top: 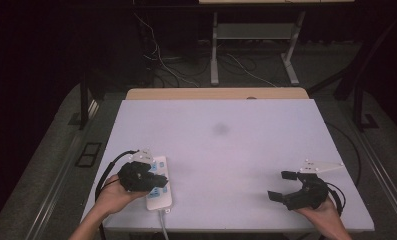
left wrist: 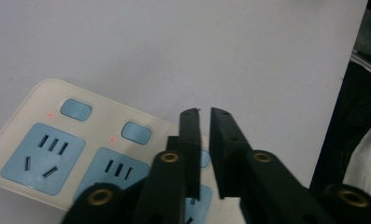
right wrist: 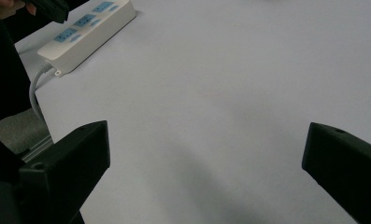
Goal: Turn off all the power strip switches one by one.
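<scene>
White power strip [top: 159, 184] with blue sockets and blue rocker switches, lying flat near the front left edge of the white table [top: 221, 150], cord trailing off the near edge. Two small red lights lit beside the switches. Left gripper [left wrist: 204, 114] poised over the strip's middle, jaws drawn almost together with only a thin slit between, nothing pinched; possibly just above a switch, contact hard to judge. Right gripper [top: 281, 186] well apart at the front right, jaws spread wide over bare tabletop, holding nothing.

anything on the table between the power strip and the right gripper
Nothing: between the white power strip and right gripper the pale tabletop is bare, as the high view shows.
</scene>
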